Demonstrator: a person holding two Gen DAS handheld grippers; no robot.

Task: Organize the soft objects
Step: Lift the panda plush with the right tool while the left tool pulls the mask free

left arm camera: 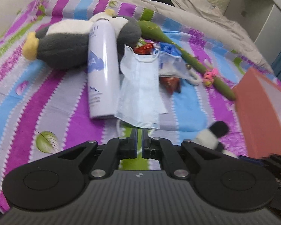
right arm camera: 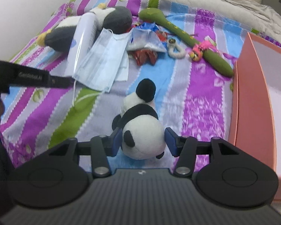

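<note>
Right gripper [right arm camera: 143, 140] nearest in its own view: blue pads either side of a panda plush [right arm camera: 141, 131], left pad touching the head, right pad just beside it; the jaws look clamped on the head, body and black foot pointing away over the bed [right arm camera: 202, 112]. Striped sheet in purple, blue, green and grey.

Left gripper [left arm camera: 140, 135]: jaws nearly together, pinching the near edge of a pale blue face mask [left arm camera: 140, 90]; the mask spreads away from the fingertips, one ear loop trailing by the left pad. From the right wrist view the same gripper enters at left, holding the mask corner.

Pink box [right arm camera: 252, 103], open, at the right edge of the bed.

Mid-distance: white spray can [left arm camera: 102, 69] lying lengthwise just left of the mask, resting against a grey-and-white penguin plush [left arm camera: 65, 45]. Right of the mask, red crinkled wrappers [right arm camera: 145, 56], a small clear bag [right arm camera: 146, 41], a white ring-shaped item [right arm camera: 177, 51].

Further right: long green stuffed toy [right arm camera: 187, 35], pink band tied near its middle, running diagonally towards the box.

Far: beige blanket [right arm camera: 206, 1], dark clothing heaped behind.
</note>
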